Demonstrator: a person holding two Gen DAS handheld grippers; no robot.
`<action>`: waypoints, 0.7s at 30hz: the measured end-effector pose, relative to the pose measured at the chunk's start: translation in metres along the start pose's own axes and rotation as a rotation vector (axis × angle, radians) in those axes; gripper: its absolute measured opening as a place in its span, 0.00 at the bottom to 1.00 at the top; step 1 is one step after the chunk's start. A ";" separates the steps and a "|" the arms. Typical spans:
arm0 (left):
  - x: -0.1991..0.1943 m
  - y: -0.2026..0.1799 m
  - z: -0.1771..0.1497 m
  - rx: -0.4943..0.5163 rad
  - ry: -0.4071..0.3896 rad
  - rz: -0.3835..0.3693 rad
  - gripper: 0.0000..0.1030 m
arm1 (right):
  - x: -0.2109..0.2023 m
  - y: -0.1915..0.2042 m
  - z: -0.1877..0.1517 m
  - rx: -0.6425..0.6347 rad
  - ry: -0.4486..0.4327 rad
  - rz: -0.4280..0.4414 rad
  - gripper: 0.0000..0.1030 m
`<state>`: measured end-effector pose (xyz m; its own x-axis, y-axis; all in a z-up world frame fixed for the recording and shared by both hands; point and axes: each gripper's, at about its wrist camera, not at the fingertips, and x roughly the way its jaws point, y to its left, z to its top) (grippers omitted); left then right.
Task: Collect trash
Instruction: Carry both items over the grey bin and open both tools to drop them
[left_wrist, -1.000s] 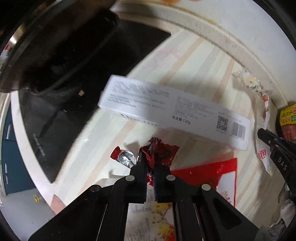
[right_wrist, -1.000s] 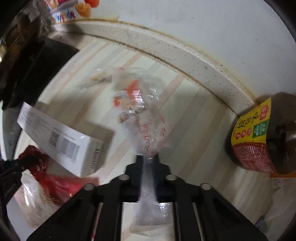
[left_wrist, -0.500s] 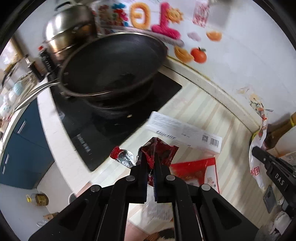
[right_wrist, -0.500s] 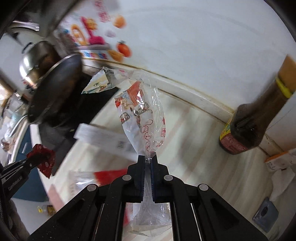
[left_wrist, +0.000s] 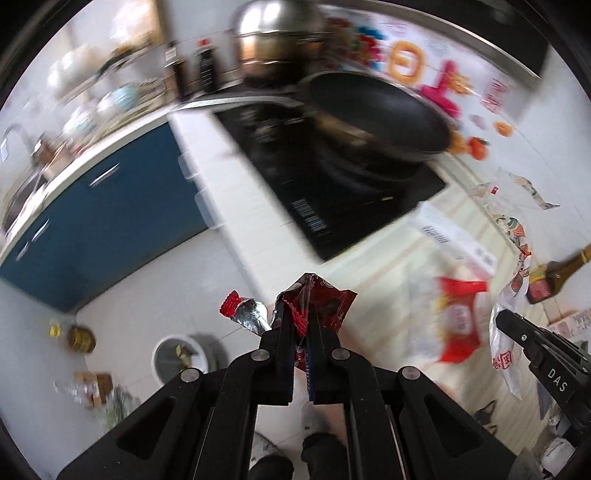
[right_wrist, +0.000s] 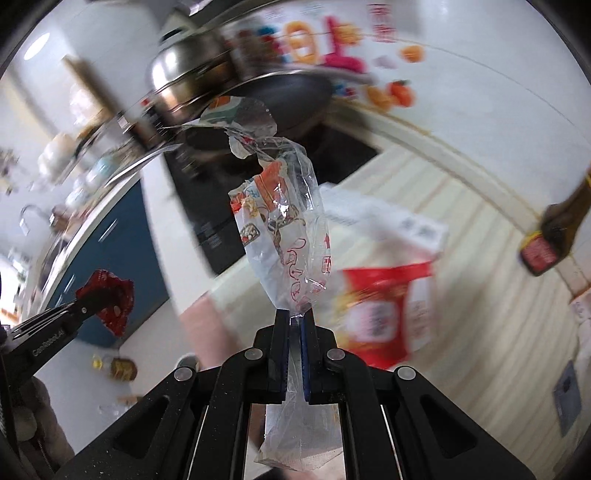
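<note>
Pinching a crumpled red foil wrapper (left_wrist: 320, 302) between closed jaws, the left gripper (left_wrist: 302, 325) held it in the air beyond the near edge of the striped countertop (left_wrist: 391, 269), with the white floor (left_wrist: 155, 295) behind it. A silver-lined torn flap of the wrapper stuck out to the left. The right gripper (right_wrist: 293, 325) was likewise clamped shut on a clear printed plastic bag (right_wrist: 284, 236), which stood up above the fingertips while its loose end hung down below them. Left on the countertop were a red and white snack packet (right_wrist: 384, 314) and, just beyond it, a long white barcoded box (right_wrist: 391, 225). A dark sauce bottle (right_wrist: 554, 236) stood at the far right near the wall. On the black cooktop (left_wrist: 332, 192) to the left sat a black wok (left_wrist: 380, 118), with what looked like a steel lidded pot (left_wrist: 277, 33) behind it, though blur smeared that part.
</note>
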<state>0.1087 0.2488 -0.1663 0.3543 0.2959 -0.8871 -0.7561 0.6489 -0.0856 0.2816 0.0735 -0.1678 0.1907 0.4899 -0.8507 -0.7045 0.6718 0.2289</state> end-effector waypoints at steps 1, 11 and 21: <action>0.000 0.018 -0.008 -0.027 0.005 0.014 0.02 | 0.003 0.012 -0.004 -0.012 0.010 0.012 0.05; 0.024 0.181 -0.086 -0.263 0.108 0.118 0.02 | 0.076 0.172 -0.064 -0.229 0.162 0.125 0.05; 0.138 0.338 -0.185 -0.530 0.283 0.189 0.02 | 0.235 0.302 -0.173 -0.409 0.402 0.190 0.05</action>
<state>-0.1997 0.3792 -0.4019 0.0835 0.1280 -0.9883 -0.9871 0.1466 -0.0644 -0.0049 0.2956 -0.3806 -0.1816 0.2784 -0.9431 -0.9218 0.2858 0.2618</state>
